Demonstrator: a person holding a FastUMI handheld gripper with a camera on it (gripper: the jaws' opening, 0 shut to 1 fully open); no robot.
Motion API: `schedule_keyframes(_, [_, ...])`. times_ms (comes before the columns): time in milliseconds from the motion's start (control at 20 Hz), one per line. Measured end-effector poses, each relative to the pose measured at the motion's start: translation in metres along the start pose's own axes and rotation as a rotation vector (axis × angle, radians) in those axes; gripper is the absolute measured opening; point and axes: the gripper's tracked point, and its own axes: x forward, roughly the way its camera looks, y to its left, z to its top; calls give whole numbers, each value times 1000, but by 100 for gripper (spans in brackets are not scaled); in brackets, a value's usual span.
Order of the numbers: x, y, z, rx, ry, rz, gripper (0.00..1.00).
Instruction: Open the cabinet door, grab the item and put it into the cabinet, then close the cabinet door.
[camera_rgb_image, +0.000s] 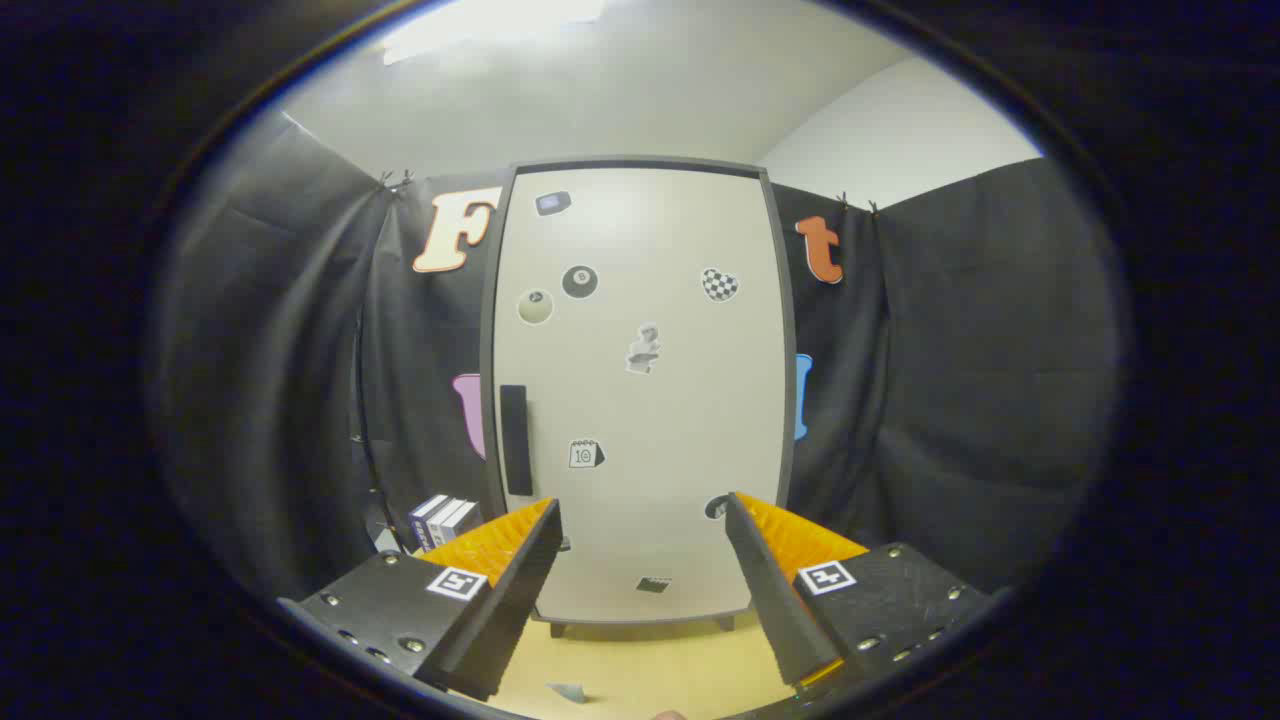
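The tongs (642, 520) are spread wide apart with nothing between their fingers, pointing straight at the tall cream cabinet door (640, 400) with its dark grey frame. The door is shut, dotted with small stickers, and a black upright bar handle (515, 440) sits near its left edge. The cabinet stands at the far edge of the pale wooden surface (640, 665). A small blue-and-white box (440, 520) stands just left of the cabinet, beyond the left finger.
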Motion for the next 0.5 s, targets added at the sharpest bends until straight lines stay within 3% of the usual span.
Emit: schedule_keyframes(500, [-1, 10, 12, 8, -3, -14, 97])
